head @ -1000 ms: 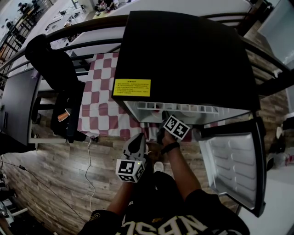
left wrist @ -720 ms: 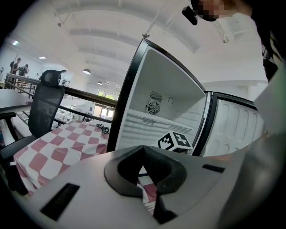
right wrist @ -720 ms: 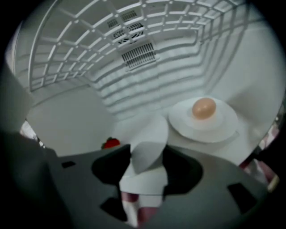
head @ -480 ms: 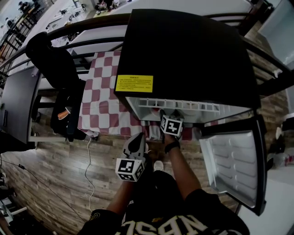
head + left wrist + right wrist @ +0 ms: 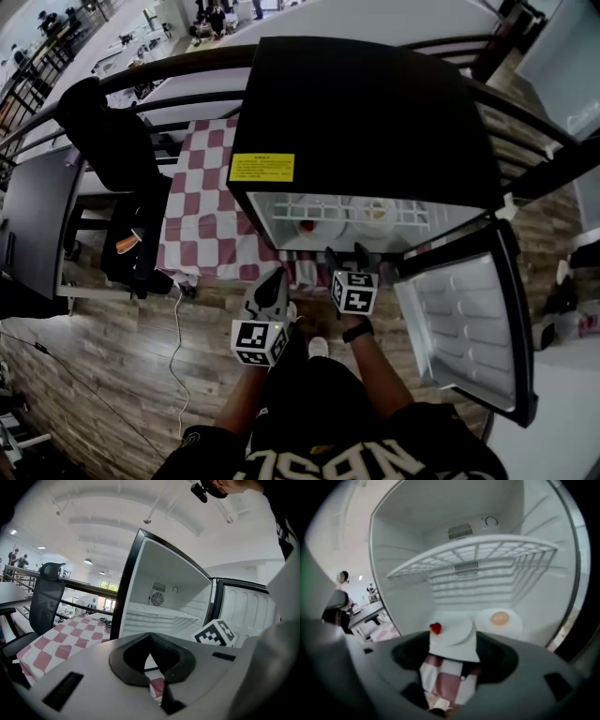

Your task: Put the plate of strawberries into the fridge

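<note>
A white plate [image 5: 451,629] with a red strawberry [image 5: 435,628] lies on the floor of the open fridge [image 5: 366,112], at the left. It shows faintly in the head view as the plate [image 5: 309,225]. My right gripper [image 5: 345,255] hangs just outside the fridge's front edge, open, fingers apart, with nothing between them. It points at the plate and does not touch it. My left gripper [image 5: 271,286] is lower and to the left, away from the fridge, with its jaws together and empty.
A second white plate [image 5: 500,620] with a pale orange round thing lies to the right of the strawberry plate. A wire shelf [image 5: 473,552] spans the fridge above both. The fridge door [image 5: 464,328] stands open at the right. A red-checked tablecloth [image 5: 202,216] and a black chair [image 5: 112,141] are at the left.
My right gripper has drawn back out of the fridge and its fingers have spread. The strawberry plate stays on the fridge floor. The left gripper has barely moved.
</note>
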Motion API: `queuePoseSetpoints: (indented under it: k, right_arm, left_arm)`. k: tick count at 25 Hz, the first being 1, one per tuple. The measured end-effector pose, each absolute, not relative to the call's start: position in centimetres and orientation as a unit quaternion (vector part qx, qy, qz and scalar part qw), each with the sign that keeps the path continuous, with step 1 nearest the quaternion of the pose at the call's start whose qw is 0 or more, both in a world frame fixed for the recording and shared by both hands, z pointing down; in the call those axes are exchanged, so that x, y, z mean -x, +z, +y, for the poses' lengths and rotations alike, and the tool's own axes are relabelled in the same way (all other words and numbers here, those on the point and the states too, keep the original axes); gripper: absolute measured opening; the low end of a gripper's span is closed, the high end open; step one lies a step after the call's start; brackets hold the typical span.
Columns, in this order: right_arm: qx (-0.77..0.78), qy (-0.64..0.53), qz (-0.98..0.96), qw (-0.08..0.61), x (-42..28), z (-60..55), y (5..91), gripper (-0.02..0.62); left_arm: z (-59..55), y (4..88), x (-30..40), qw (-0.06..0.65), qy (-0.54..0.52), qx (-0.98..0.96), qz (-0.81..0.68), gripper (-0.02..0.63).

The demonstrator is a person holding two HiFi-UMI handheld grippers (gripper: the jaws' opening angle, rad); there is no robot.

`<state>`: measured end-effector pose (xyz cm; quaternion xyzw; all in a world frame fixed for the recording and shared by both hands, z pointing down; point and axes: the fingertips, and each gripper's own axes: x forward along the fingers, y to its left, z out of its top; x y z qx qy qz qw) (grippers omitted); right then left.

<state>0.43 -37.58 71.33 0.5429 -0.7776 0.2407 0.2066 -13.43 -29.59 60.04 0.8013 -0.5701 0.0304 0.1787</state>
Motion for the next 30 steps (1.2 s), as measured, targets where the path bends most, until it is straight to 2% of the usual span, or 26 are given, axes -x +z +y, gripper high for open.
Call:
queuePoseSetpoints:
  k: [6, 11, 14, 22, 30]
  right_arm:
    - [-0.539, 0.188, -0.802, 0.175, -2.1, -33.7, 65.1, 0.225]
    - [-0.534, 0.151, -0.821, 0.134, -2.2, -30.5, 60.0, 0.098]
    - [-0.529, 0.128, -0.831, 0.113, -1.8, -28.8, 57.2, 0.058]
    - [-0.524, 0.097, -0.844, 0.069, -2.0, -25.3, 52.6, 0.023]
    - [-0.533, 0.069, -0.84, 0.068, -3.0, -23.9, 51.2, 0.02]
  left_arm:
    - [-28.7, 56.8, 11.8, 0.148, 0.024, -0.809, -0.568, 0.017]
    - [-27.0, 54.9, 10.6, 0.131, 0.014, -0.812, -0.569, 0.017]
    - [-26.1, 53.8, 10.0, 0.121, 0.008, -0.814, -0.569, 0.017]
    - [-23.8, 51.5, 9.0, 0.09, 0.002, -0.814, -0.573, 0.017]
    - [-22.2, 50.5, 8.9, 0.078, 0.0, -0.816, -0.572, 0.017]
